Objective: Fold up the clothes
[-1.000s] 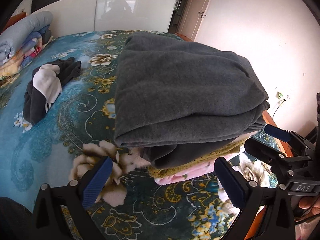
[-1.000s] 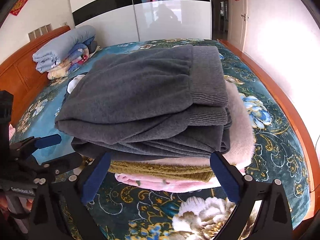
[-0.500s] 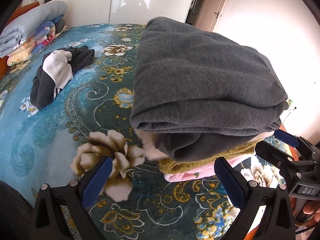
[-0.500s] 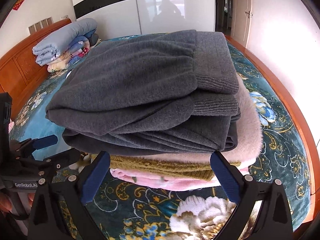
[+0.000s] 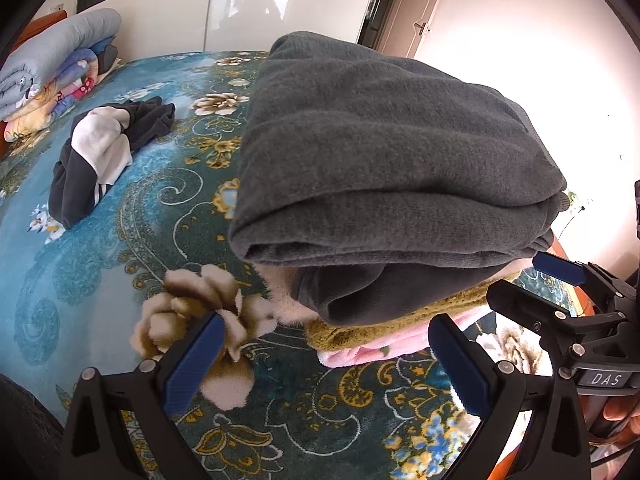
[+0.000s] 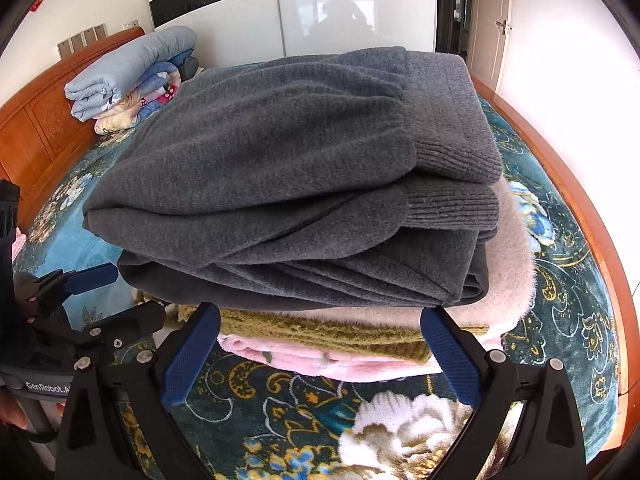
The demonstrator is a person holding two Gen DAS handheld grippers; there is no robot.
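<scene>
The left gripper [image 5: 324, 364] has its blue-padded fingers spread wide apart with nothing between them, hovering low over the bed cover [image 5: 100, 248] just in front of a pile of folded clothes [image 5: 400, 312]. The right gripper [image 6: 320, 354] is spread wide as well and holds nothing; its fingers frame the front edge of the same pile without touching it. In the left camera the right gripper shows at the right edge, beside the pile, with part of a hand [image 5: 618, 412] on its grip.

The pile sits on the bed, near its right side. On top lies a folded grey sweater [image 6: 280, 168], its ribbed hem [image 6: 452, 120] turned to the right. Under it come a pale fuzzy garment [image 6: 512, 248], an olive knit [image 6: 320, 332] and a pink fleece piece [image 6: 328, 362] at the bottom, touching the cover.

Well apart from the pile, further left on the bed, lies an unfolded dark and white garment [image 5: 100, 152], loosely crumpled. At the head of the bed, against the wooden headboard [image 6: 36, 136], rests a rolled blue quilt [image 6: 132, 64] on patterned bedding. Behind stands a glossy wardrobe [image 6: 352, 12], and a door [image 6: 490, 20] is at the right.
</scene>
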